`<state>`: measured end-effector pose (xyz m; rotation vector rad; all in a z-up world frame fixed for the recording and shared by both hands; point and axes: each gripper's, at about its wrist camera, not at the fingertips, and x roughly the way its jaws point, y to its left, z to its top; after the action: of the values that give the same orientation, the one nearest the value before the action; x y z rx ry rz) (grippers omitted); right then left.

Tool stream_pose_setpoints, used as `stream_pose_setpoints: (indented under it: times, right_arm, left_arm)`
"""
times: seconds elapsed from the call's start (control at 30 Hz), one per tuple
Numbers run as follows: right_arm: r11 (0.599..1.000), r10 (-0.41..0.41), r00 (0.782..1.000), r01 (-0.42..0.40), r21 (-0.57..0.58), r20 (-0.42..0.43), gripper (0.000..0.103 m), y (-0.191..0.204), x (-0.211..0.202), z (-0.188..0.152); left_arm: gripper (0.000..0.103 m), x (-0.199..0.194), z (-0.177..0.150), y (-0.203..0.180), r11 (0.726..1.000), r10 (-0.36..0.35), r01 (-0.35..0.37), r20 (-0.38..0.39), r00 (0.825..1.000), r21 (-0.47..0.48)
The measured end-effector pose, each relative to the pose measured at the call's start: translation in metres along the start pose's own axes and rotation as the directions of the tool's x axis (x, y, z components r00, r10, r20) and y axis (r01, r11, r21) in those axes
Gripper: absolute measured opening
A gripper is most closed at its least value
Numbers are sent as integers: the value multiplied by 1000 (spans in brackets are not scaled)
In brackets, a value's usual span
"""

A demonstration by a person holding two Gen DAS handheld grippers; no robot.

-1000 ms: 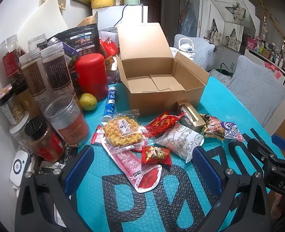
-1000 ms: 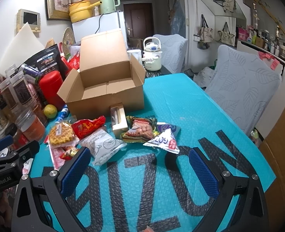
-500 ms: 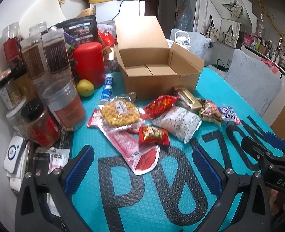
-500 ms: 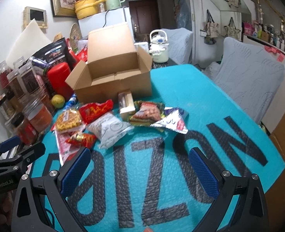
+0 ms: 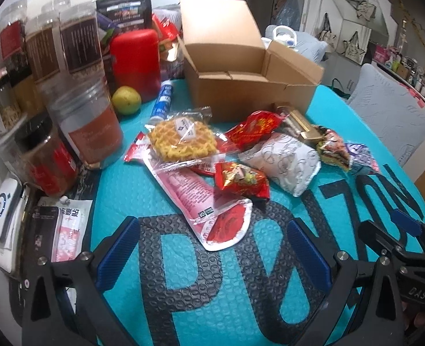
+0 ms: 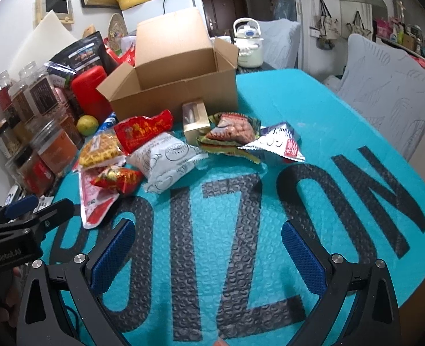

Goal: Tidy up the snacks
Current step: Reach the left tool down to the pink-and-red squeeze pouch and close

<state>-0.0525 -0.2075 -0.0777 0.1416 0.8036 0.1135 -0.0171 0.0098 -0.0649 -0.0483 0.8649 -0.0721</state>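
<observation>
An open cardboard box (image 5: 250, 83) (image 6: 177, 92) stands empty at the back of the teal mat. In front of it lies a loose pile of snacks: a waffle pack (image 5: 182, 139), a long pink-and-red pouch (image 5: 203, 201), a small red packet (image 5: 241, 178), a white bun pack (image 5: 284, 160) (image 6: 166, 158), a red bag (image 6: 143, 129), a gold box (image 6: 195, 121), a peanut pack (image 6: 235, 132) and a purple-white packet (image 6: 281, 144). My left gripper (image 5: 212, 250) is open just short of the pink pouch. My right gripper (image 6: 209, 256) is open over bare mat, nearer than the pile.
Jars (image 5: 88, 121), a red canister (image 5: 136, 60), a green fruit (image 5: 126, 100) and a blue tube (image 5: 162, 101) crowd the left side. Sachets and a white device (image 5: 3, 210) lie at the near left. Grey-covered chairs (image 6: 385, 86) stand to the right of the table.
Both grippers have moved forward toward the snack pile, which now looks larger and closer. Both stay open; nothing on the mat has shifted.
</observation>
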Motion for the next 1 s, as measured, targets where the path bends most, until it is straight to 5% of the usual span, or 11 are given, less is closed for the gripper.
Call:
stream_pose_setpoints:
  times: [0.73, 1.0]
  right_arm:
    - [1000, -5, 998, 3, -28, -59, 103, -1, 54, 25]
    - [999, -10, 997, 7, -37, -79, 103, -1, 65, 29]
  left_arm:
    - [103, 92, 32, 38, 982, 83, -113, -191, 978, -154]
    - [103, 114, 46, 36, 980, 144, -167, -193, 971, -107]
